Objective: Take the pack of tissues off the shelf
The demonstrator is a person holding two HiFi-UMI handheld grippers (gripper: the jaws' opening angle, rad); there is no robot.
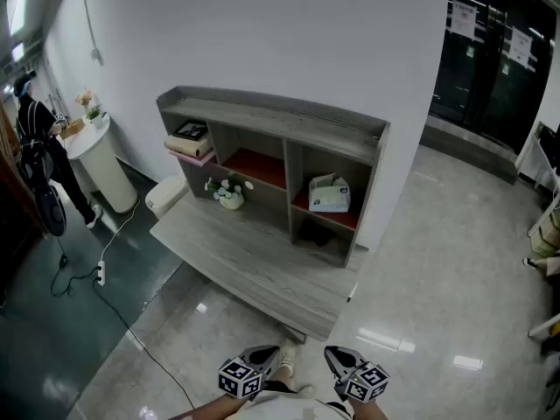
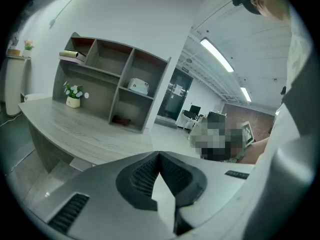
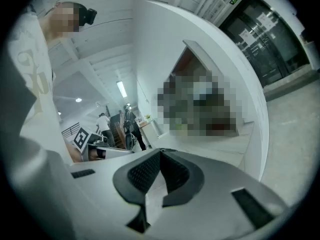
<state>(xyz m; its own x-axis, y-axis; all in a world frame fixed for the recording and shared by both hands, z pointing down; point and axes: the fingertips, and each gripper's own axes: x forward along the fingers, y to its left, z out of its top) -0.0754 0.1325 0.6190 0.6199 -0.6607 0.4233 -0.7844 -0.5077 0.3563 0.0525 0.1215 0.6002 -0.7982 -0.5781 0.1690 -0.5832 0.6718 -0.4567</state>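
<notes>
The pack of tissues [image 1: 330,193] is white with a pale print and lies in the upper right compartment of the grey wooden shelf [image 1: 278,115], which stands on a long grey desk [image 1: 254,265]. In the left gripper view the tissues [image 2: 138,86] show far off, inside the same shelf [image 2: 75,36]. My left gripper [image 1: 271,353] and right gripper [image 1: 334,354] are held low, close to my body, well short of the desk. Both are shut with nothing between their pads. The left gripper's jaws [image 2: 159,155] and the right gripper's jaws [image 3: 160,152] meet at the tips.
A small pot of white flowers [image 1: 230,195] stands on the desk, and books [image 1: 190,143] lie in the upper left compartment. A dark object [image 1: 313,233] sits in the lower right one. At the left are a person [image 1: 35,138], a round white table [image 1: 96,147] and a floor cable [image 1: 101,274].
</notes>
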